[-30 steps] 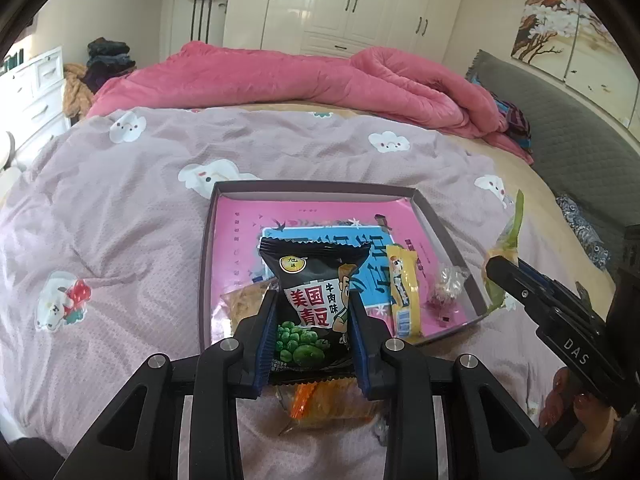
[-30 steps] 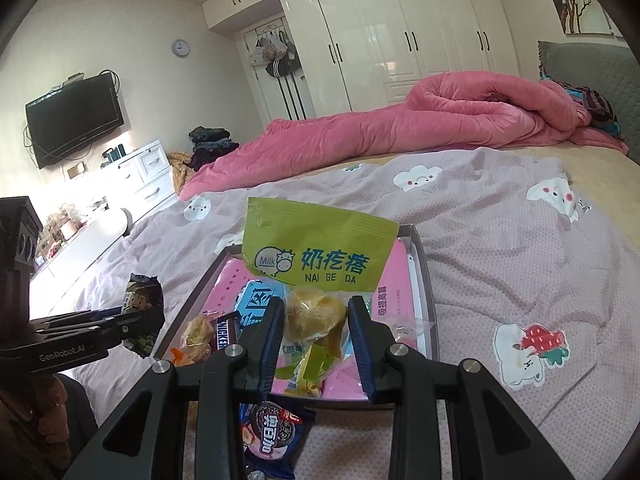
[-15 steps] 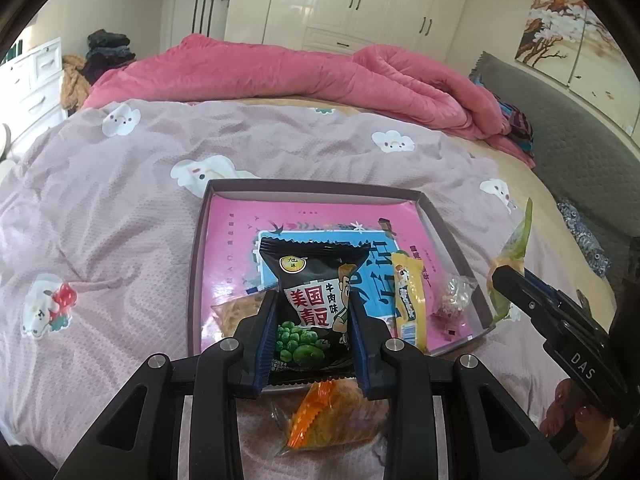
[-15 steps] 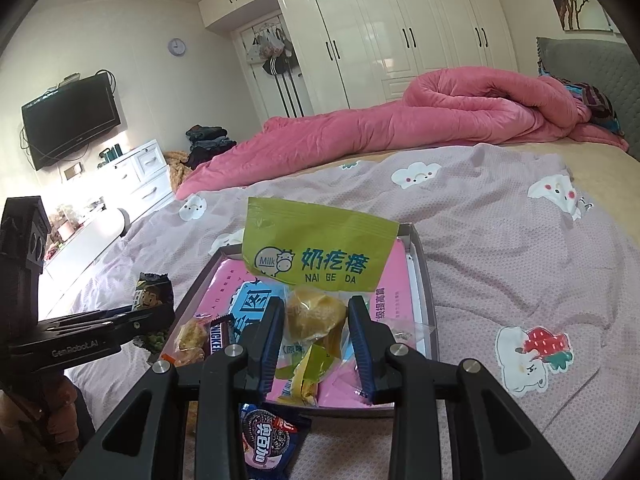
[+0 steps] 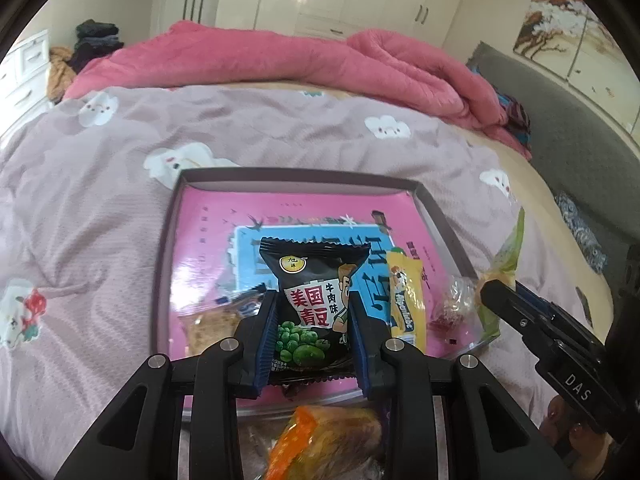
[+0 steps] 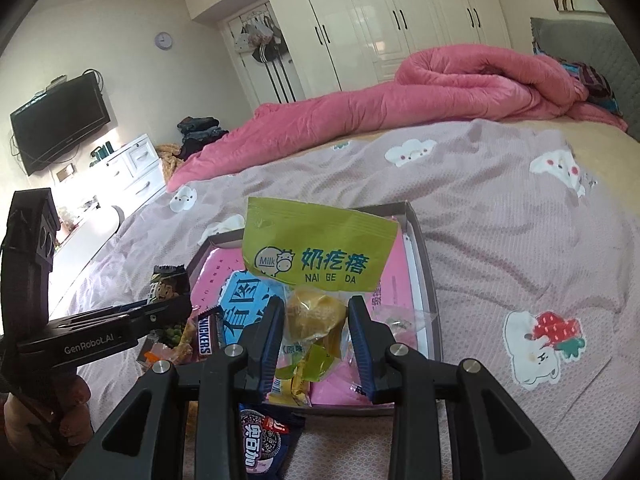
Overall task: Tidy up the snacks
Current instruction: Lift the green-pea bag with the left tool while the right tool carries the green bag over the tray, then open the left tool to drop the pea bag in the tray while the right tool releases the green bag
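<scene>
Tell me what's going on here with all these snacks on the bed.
A person is sorting snacks into a shallow tray on the bed. The left claw grips a black green-pea packet, and the right claw grips a green milk-snack bag. Both are held over the tray, where a few snacks already lie.

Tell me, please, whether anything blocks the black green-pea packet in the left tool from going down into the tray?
Nothing visible blocks it: the black green-pea packet hangs over the tray, whose pink floor is mostly bare.
</scene>
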Tool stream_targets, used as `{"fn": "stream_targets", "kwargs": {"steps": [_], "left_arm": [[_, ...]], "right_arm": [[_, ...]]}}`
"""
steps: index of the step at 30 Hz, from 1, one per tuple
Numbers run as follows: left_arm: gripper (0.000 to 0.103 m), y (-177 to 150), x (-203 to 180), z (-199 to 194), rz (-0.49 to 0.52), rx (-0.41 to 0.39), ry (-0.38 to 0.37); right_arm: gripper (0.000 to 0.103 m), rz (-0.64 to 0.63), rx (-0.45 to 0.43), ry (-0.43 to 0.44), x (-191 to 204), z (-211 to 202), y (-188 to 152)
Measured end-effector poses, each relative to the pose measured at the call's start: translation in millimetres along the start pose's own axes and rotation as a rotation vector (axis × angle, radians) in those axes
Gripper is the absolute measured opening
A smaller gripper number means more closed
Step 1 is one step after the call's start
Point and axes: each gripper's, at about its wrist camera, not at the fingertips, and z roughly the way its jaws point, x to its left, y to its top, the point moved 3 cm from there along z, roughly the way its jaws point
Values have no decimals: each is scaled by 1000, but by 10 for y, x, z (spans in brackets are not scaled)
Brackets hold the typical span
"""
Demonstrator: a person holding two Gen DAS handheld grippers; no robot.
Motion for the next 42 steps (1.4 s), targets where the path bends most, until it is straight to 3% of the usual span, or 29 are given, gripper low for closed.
{"fn": "stream_targets", "kwargs": {"steps": [26, 42], "left_arm": [[34, -134, -255, 463, 65, 121, -38], [34, -172, -291, 553, 73, 160, -47]], "right_arm": [[33, 31, 176, 4, -42, 428, -284], [36, 93, 197, -2, -144, 422, -323]]}}
